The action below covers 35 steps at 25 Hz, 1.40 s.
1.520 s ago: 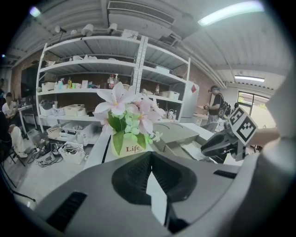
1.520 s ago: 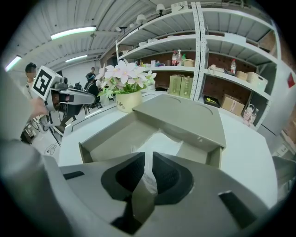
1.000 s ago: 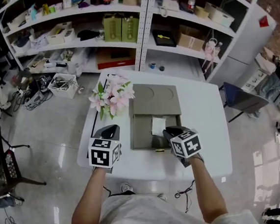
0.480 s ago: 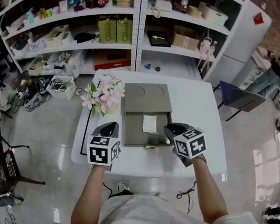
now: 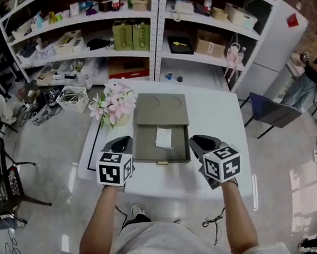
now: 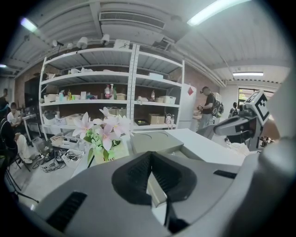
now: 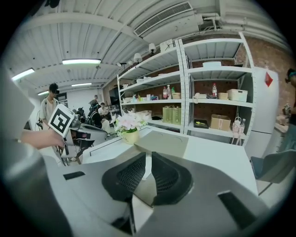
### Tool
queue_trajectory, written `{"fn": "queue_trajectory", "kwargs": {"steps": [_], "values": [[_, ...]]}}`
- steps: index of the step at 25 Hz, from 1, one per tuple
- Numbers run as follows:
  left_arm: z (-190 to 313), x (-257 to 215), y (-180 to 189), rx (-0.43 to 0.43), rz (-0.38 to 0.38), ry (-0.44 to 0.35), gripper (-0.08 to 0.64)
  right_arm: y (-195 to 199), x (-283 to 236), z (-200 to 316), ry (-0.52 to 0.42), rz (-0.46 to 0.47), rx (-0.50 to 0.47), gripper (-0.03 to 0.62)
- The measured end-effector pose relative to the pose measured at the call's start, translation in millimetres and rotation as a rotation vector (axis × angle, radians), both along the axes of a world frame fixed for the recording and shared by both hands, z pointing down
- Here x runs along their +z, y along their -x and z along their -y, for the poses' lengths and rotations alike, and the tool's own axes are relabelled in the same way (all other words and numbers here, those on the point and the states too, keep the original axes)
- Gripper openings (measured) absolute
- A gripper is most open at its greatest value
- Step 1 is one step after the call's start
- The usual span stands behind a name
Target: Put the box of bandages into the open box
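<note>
The open grey box (image 5: 160,158) lies on the white table (image 5: 215,112), its lid (image 5: 159,108) folded flat behind it. A white box of bandages (image 5: 163,136) rests inside, towards the back. My left gripper (image 5: 122,141) hangs shut and empty just left of the box's front corner. On the other side my right gripper (image 5: 201,142) is shut and empty, a little off the box's right front corner. In the left gripper view the shut left gripper (image 6: 151,158) points at the lid (image 6: 152,141). In the right gripper view the right gripper (image 7: 148,163) faces the lid (image 7: 162,143).
A pot of pink flowers (image 5: 113,107) stands at the table's left, beside the lid. Stocked shelves (image 5: 138,36) rise behind the table. A wire basket (image 5: 72,97) and clutter sit on the floor to the left, a blue chair (image 5: 271,113) to the right.
My right gripper has drawn back from the open box towards the right front. The bandage box stays inside. My left gripper has hardly moved.
</note>
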<state>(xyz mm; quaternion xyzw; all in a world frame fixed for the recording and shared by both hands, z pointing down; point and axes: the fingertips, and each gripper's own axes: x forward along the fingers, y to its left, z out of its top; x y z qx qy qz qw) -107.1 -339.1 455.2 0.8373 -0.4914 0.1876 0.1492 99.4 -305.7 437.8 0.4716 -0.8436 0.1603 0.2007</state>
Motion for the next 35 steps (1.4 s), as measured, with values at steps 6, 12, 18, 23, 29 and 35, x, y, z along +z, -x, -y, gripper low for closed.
{"fn": "queue_trajectory", "kwargs": {"steps": [6,12,18,23,29,35], "values": [[-15.3,-11.0,-15.7,-0.015,0.006,-0.020,0.003,-20.7,-22.4,-14.4,-0.057,0.032,0.008,0.013],[-31.2,-18.1,-27.9,-0.028,0.014,-0.039,0.003,-35.9,-34.8,-29.0,-0.099,0.071,0.018,0.003],[-45.7,-23.9,-34.5,-0.044,0.016,-0.055,0.005,-48.7,-44.4,-42.7,-0.146,0.062,0.030,0.003],[-56.2,-28.8,-39.9,-0.040,0.017,-0.065,0.004,-54.5,-48.7,-48.2,-0.157,0.064,0.029,0.003],[-58.0,-29.9,-41.4,-0.047,0.023,-0.067,0.004,-55.7,-45.3,-51.6,-0.155,0.078,0.030,0.003],[-60.7,-28.7,-43.6,-0.048,0.032,-0.064,0.005,-59.6,-45.3,-55.6,-0.156,0.081,0.034,0.003]]}}
